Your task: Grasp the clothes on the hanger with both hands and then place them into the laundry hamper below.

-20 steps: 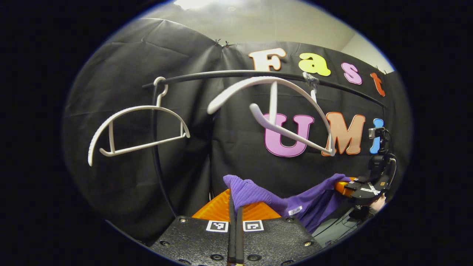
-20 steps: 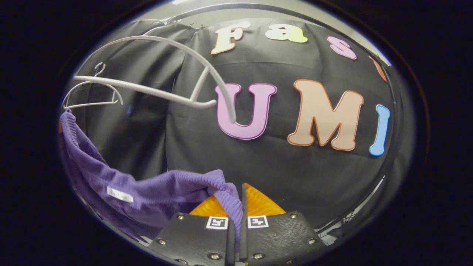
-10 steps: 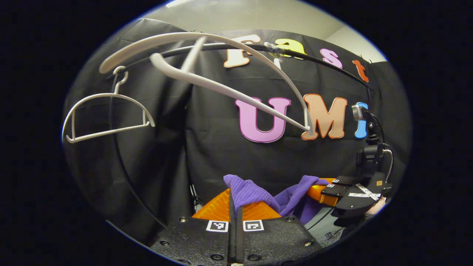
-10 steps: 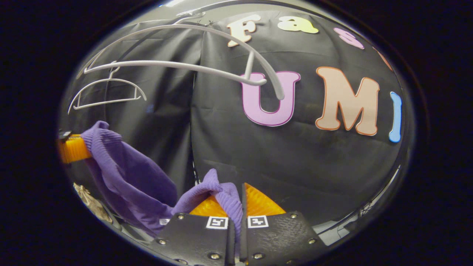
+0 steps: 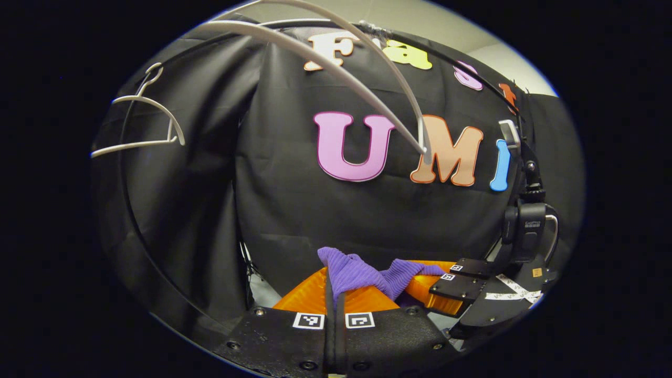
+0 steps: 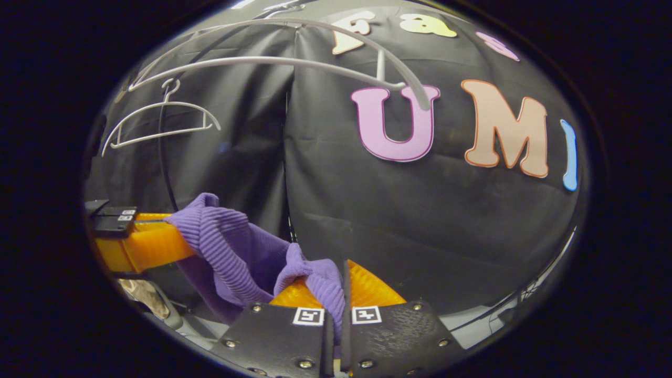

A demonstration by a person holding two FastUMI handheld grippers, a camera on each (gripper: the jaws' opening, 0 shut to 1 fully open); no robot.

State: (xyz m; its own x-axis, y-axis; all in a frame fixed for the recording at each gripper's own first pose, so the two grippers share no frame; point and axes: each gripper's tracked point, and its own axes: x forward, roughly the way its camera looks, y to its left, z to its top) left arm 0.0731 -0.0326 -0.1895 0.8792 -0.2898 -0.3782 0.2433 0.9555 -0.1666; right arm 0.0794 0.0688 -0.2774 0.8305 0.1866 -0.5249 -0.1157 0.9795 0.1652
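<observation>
Both hand-held grippers clamp purple garment (image 6: 236, 252); hangers (image 5: 367, 68) overhead

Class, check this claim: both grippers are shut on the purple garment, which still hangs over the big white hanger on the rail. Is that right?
Not quite. Both grippers are shut on the purple garment, but it is off the big white hanger, which is bare on the rail above. The right gripper view shows the cloth held between the right gripper and the left gripper, well below the hanger.
</observation>
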